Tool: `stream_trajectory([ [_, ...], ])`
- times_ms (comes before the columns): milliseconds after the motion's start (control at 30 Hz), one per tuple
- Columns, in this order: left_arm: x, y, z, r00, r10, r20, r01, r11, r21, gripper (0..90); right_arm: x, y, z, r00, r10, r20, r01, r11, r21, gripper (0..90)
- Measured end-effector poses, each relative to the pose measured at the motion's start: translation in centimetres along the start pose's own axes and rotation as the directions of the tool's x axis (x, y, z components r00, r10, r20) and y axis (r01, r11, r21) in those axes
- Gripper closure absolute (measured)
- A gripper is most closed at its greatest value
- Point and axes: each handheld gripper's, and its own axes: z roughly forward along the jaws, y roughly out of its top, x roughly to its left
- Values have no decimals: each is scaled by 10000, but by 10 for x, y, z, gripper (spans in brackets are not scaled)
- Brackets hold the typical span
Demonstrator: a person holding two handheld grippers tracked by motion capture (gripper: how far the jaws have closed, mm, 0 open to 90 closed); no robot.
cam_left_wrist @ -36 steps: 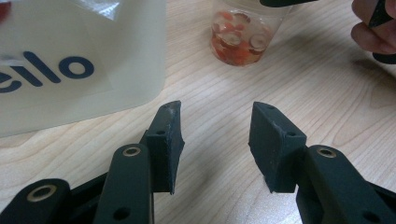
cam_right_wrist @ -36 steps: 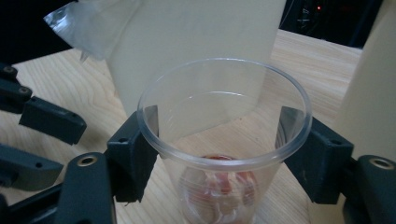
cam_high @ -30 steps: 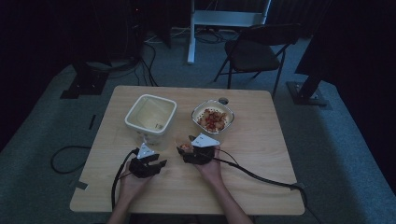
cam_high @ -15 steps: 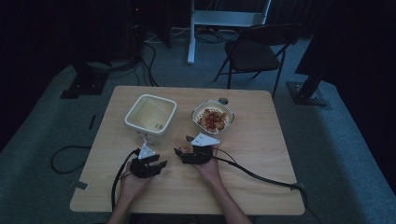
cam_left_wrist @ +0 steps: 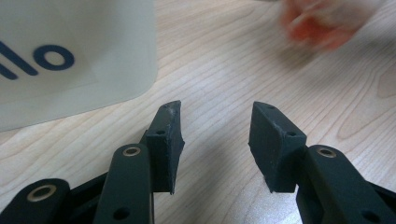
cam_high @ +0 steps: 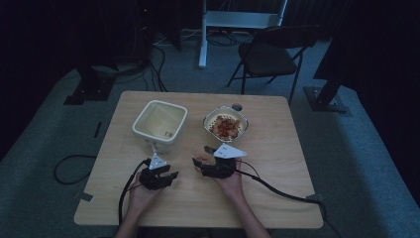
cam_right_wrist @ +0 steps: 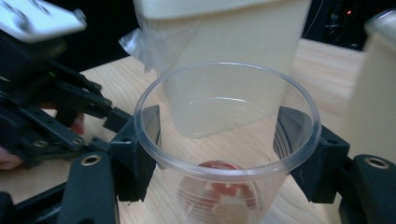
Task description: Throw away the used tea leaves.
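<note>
My right gripper (cam_right_wrist: 222, 135) is shut on a clear plastic cup (cam_right_wrist: 224, 100), its pads pressing the wall just under the rim. The jaws have just been closing on it. A red piece (cam_right_wrist: 217, 189) lies in the cup's bottom. In the high view this gripper (cam_high: 202, 162) points left at mid-table, in front of a bowl of red food (cam_high: 208, 124). My left gripper (cam_left_wrist: 215, 126) is open and empty over bare wood, beside a white square container (cam_left_wrist: 70, 56). From above, the left gripper (cam_high: 168, 176) sits in front of that container (cam_high: 157, 138).
The wooden table (cam_high: 277, 163) has free room on its right side and along the front edge. Cables (cam_high: 277, 191) trail from both grippers over the table. A folding chair (cam_high: 270, 54) and stands are on the carpet beyond the far edge.
The right hand has shifted slightly with the cup. The left hand has kept still.
</note>
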Motion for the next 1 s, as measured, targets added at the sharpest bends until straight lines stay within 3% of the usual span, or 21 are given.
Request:
stream_trajectory([
  [33,-1,0,1,10000,-16,2,16,10000,0,552,0,0,0,10000,0,0,0,10000,0,325],
  [200,-3,-1,8,9998,163,-69,-162,9997,184,552,-11,15,-37,9995,110,299,-102,9996,-253,329],
  [400,-2,-2,14,9997,216,-129,-211,9991,359,546,-26,32,-71,9964,109,841,-66,9987,-508,330],
  [500,-2,-2,14,9996,236,-143,-231,9992,334,546,-31,36,-80,9944,47,1054,14,9984,-571,329],
  [533,-2,-3,14,9996,248,-159,-243,9992,315,546,-37,40,-88,9910,9,1338,73,9981,-606,329],
  [700,-5,-6,15,9980,513,-382,-510,9987,81,545,-50,46,-99,9876,-78,1570,195,9971,-732,329],
  [867,-4,-6,16,9977,560,-376,-559,9984,40,531,-75,60,-111,9751,-75,2217,288,9953,-927,332],
  [1000,-5,-7,16,9976,544,-420,-545,9985,-17,528,-88,67,-116,9689,-16,2473,297,9935,-1101,334],
])
